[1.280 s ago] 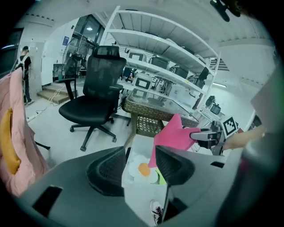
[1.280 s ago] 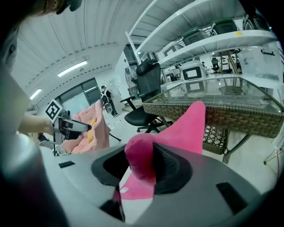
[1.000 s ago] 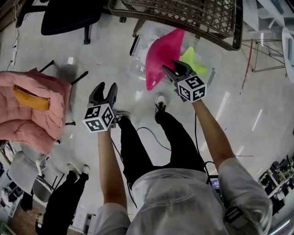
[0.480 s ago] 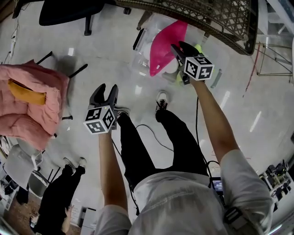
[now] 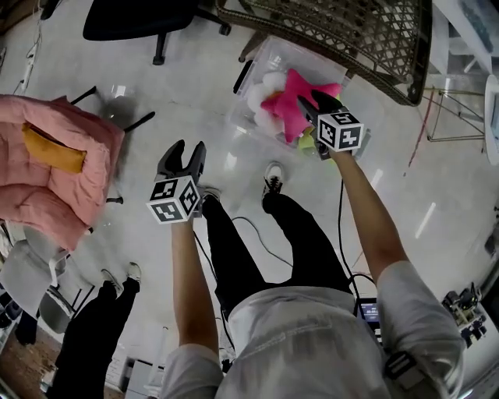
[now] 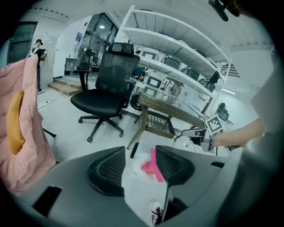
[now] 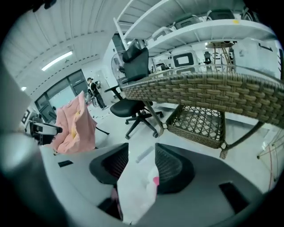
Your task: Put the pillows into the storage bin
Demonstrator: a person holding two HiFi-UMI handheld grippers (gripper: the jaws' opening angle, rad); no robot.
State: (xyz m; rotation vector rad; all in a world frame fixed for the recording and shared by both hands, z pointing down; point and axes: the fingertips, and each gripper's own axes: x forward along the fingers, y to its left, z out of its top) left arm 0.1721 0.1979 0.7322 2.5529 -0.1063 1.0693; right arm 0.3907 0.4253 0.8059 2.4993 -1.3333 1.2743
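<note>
A clear storage bin [image 5: 269, 58] stands on the floor ahead of my feet. In it lie a pink pillow [image 5: 287, 101], a white pillow [image 5: 261, 97] and a yellow-green pillow [image 5: 306, 140]. My right gripper [image 5: 313, 100] hovers just over the pink pillow. Its jaws have just been opening, and its own view shows nothing pinched in the right gripper [image 7: 141, 162], only white and a bit of pink below. My left gripper [image 5: 185, 148] hangs open and empty to the bin's left. Past the left gripper [image 6: 140, 162] the pink pillow [image 6: 151, 166] shows in the distance.
A wicker bench [image 5: 351, 31] stands just behind the bin. A black office chair [image 5: 132, 15] is at the far left. A pink cushion [image 5: 54, 187] with an orange pillow [image 5: 51, 148] lies on a chair at the left. My shoe [image 5: 271, 173] is near the bin.
The right gripper carried the hanging pink pillow forward and down over the bin. The pillow now lies spread in the bin, no longer dangling from the jaws. The left gripper hardly moved.
</note>
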